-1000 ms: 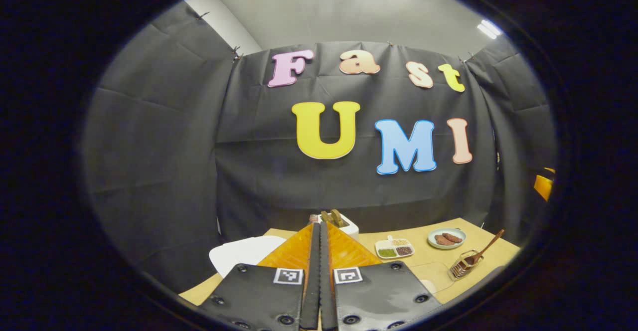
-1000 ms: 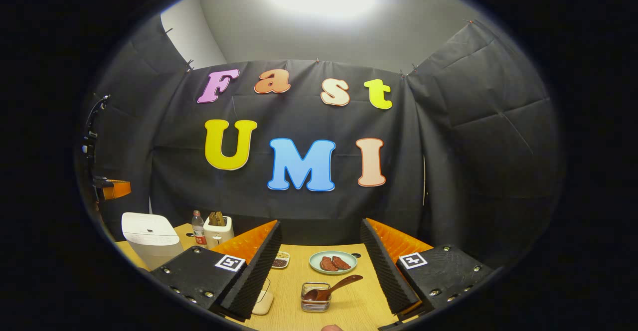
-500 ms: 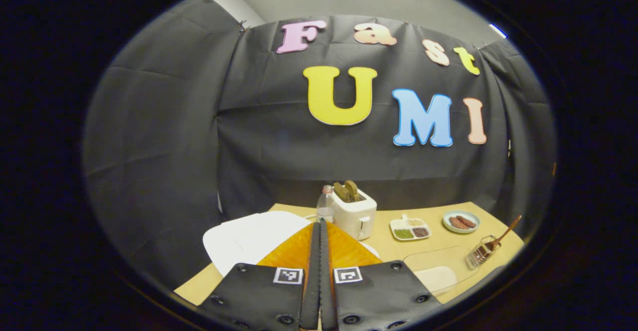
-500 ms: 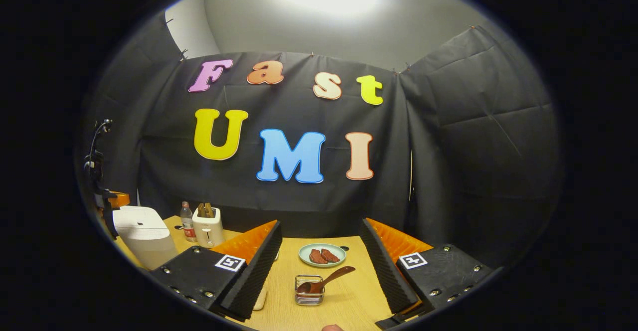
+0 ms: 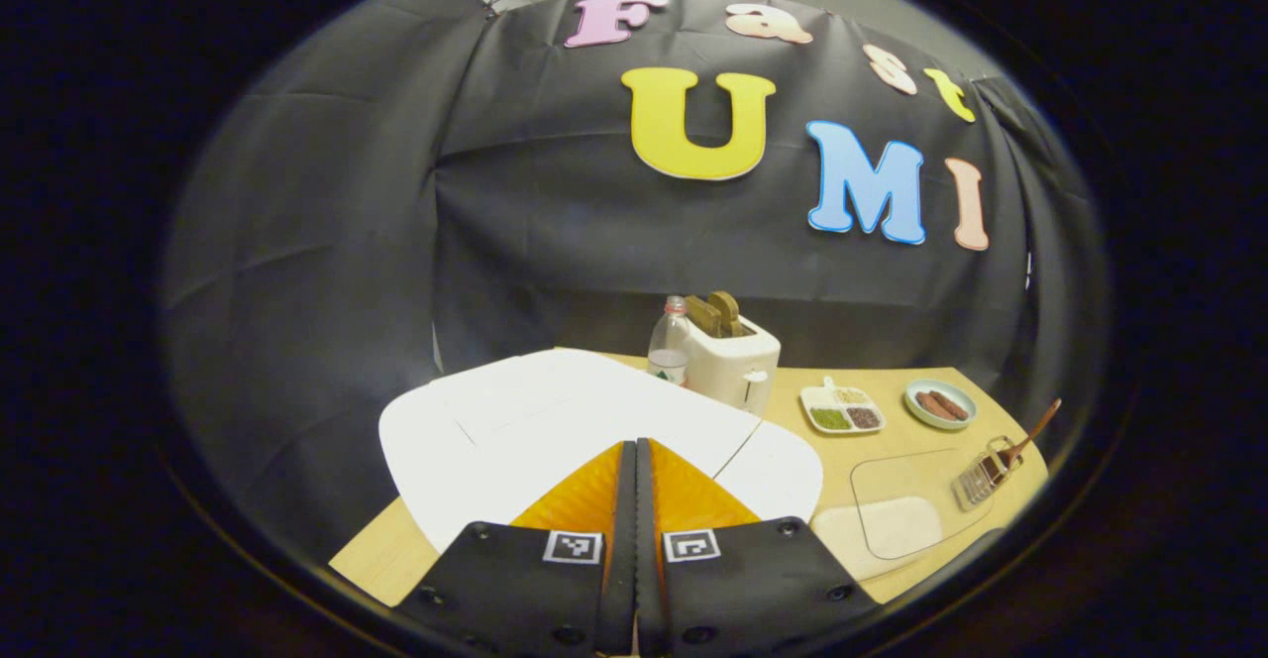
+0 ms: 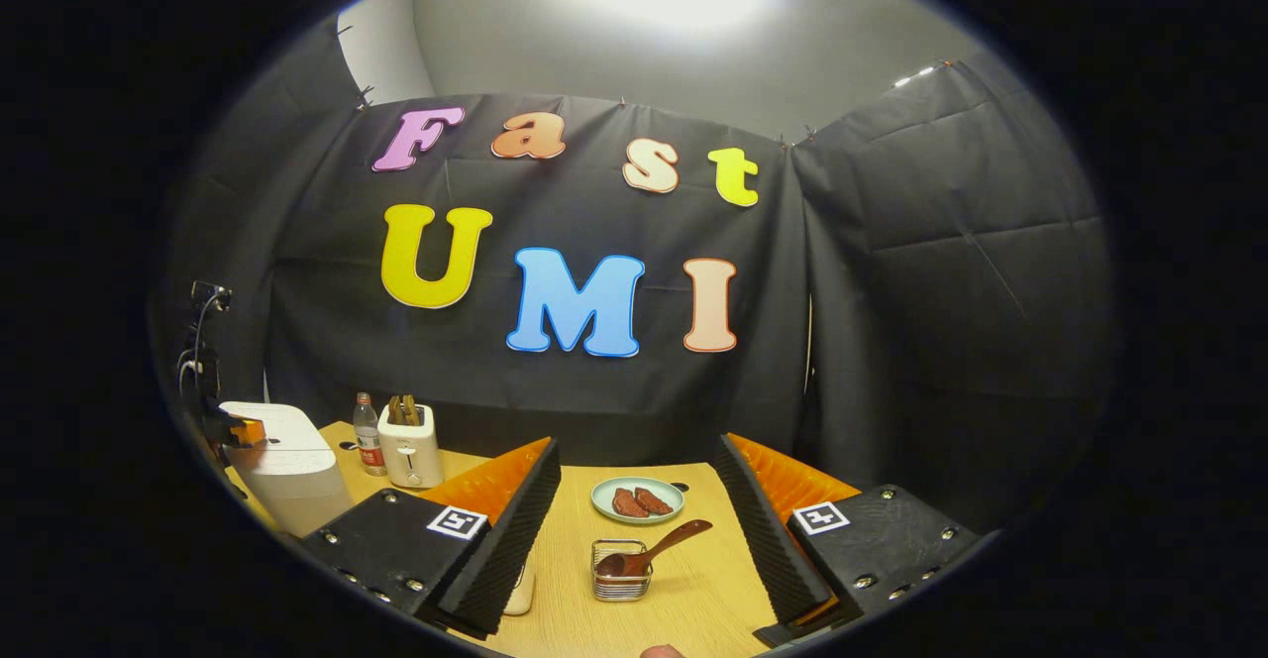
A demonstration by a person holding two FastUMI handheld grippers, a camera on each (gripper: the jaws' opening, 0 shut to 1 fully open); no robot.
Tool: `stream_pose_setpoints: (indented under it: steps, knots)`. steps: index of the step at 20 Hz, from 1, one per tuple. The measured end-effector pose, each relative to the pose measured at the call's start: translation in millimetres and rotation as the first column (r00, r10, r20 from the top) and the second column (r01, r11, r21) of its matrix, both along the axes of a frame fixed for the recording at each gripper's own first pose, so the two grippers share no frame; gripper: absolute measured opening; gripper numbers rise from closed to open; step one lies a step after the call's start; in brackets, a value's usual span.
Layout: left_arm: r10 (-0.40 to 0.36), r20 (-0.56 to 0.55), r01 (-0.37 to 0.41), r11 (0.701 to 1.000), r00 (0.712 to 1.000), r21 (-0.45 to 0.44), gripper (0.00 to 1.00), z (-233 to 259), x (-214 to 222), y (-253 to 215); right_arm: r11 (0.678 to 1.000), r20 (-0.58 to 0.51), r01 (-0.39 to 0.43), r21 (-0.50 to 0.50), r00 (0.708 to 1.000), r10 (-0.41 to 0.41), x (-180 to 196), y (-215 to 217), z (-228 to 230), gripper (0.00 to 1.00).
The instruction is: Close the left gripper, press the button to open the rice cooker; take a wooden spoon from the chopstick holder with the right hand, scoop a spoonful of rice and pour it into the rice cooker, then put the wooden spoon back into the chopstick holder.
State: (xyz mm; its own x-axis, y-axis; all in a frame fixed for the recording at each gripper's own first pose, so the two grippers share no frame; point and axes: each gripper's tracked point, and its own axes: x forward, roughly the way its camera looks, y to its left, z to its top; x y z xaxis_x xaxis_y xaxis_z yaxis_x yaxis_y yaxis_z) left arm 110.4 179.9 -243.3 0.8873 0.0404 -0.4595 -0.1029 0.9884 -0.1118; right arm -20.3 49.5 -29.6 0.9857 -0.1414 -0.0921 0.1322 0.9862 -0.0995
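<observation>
While the left gripper (image 5: 635, 460) hangs over the white rice cooker (image 5: 555, 420), fingers pressed together as a blunt point for its button, the right gripper (image 6: 634, 529) waits spread, facing the wooden spoon (image 6: 649, 551) in the chopstick holder (image 6: 621, 582) on the tabletop (image 6: 684, 599).

White rice cooker (image 5: 555, 420) lid down, wooden spoon (image 6: 649, 552) in chopstick holder (image 6: 621, 584)

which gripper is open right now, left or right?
The right gripper: its fingers stand wide apart, framing the wire chopstick holder with the wooden spoon. The left gripper has its fingers pressed together over the white rice cooker.
</observation>
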Motion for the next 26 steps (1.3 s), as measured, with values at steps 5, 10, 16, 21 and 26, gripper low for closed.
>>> stream_pose_setpoints:
  steps: [5,10,16,21,26]
  knots:
    - [-0.001,-0.006,0.001,1.0,1.0,0.03,0.1,-2,2,-1,1.0,-0.004,-0.01,-0.006,1.0,0.01,0,1,0,0.96]
    - [0.028,0.118,-0.037,0.996,0.993,0.08,0.09,59,11,15,1.0,0.013,-0.009,0.004,1.0,0.009,3,-5,3,0.96]
    - [0.028,0.304,-0.058,0.994,0.952,0.091,0.17,153,5,29,1.0,0.038,-0.002,0.014,0.999,0.002,14,-1,8,0.96]
    - [0.003,0.406,-0.039,0.996,0.914,0.081,0.84,199,-26,12,1.0,0.061,-0.019,0.009,0.998,0.019,33,-4,10,0.96]
    - [0.016,0.445,-0.05,0.997,0.895,0.064,0.99,220,-53,-21,0.999,0.066,-0.047,0.015,0.997,0.046,57,-21,5,0.96]
